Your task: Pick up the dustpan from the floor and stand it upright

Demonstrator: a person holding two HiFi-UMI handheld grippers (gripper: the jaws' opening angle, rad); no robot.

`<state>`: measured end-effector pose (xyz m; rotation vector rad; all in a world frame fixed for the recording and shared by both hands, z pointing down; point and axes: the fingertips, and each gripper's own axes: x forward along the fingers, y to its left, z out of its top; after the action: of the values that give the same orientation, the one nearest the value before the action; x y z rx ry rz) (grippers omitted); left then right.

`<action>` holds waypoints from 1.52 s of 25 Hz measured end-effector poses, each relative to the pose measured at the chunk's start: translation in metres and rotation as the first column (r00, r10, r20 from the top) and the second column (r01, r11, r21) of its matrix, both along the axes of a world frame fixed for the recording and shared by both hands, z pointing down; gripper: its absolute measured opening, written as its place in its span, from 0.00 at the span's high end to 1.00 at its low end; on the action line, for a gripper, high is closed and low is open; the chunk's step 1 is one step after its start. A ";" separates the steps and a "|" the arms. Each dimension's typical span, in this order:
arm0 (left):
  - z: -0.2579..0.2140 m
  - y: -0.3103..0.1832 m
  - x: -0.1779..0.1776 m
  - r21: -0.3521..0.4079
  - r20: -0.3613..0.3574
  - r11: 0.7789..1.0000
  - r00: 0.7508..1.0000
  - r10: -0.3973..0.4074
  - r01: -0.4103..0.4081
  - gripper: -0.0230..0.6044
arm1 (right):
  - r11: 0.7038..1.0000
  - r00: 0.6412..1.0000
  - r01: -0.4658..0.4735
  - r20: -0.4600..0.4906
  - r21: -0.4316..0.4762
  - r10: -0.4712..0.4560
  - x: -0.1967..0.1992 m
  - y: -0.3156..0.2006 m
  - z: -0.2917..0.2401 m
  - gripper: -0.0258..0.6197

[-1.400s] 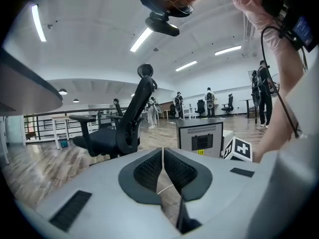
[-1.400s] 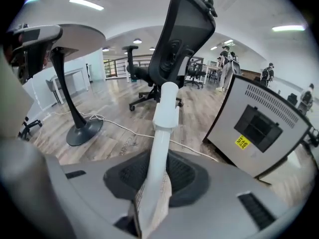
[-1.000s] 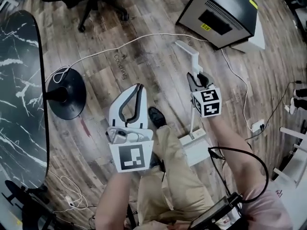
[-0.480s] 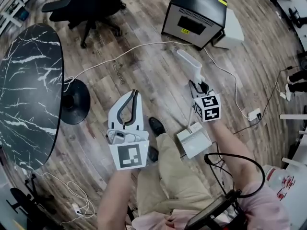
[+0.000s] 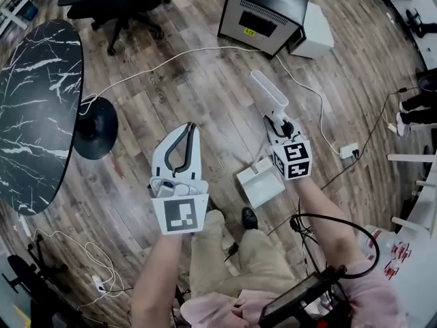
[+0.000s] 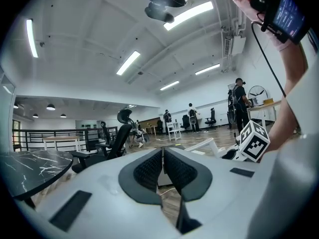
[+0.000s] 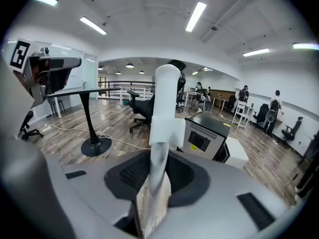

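Your right gripper [image 5: 278,121] has the dustpan [image 5: 261,183] by its handle [image 5: 269,91]. In the right gripper view the jaws are only part-way closed, clamped on either side of the white shaft [image 7: 158,153], with the broader grip end rising above them. Judging by that, the pick-up part is done. In the head view the handle points up toward you and leans away a little, while the white pan hangs low over the wooden floor [image 5: 205,94], just ahead of your shoe [image 5: 249,217]. I can't tell whether the pan's edge is touching the boards or hanging just clear of them. What is left, as I read it, is to bring the handle fully vertical, settle the pan so it bears its own weight, and only then let go. Your left gripper [image 5: 189,130] hangs beside the work, well apart from the dustpan. Its jaws are pressed together with nothing between them, so it is free to steady the pan if it tips. The white cable [image 5: 171,63] and black cabinet [image 5: 263,16] lie farther off.
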<state>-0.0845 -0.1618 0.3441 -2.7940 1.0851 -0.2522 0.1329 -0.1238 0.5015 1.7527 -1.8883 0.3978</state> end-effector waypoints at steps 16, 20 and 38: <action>-0.055 0.153 0.061 0.051 -0.037 0.998 0.999 -0.021 0.023 0.93 | 0.988 0.994 0.107 0.025 0.109 -0.110 0.000 0.163 -0.045 0.82; -0.067 0.187 0.067 0.026 -0.086 0.999 0.995 -0.041 0.043 0.93 | 0.987 0.993 0.115 0.020 0.114 -0.118 -0.002 0.203 -0.049 0.82; -0.139 0.288 0.088 0.077 -0.131 0.996 0.991 -0.034 0.045 0.93 | 0.992 0.996 0.070 0.049 0.102 -0.075 0.006 0.311 -0.050 0.69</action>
<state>0.0039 0.1265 0.2050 -2.7534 1.1523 -0.0303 0.1391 0.1870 0.4518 1.7470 -2.0347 0.3306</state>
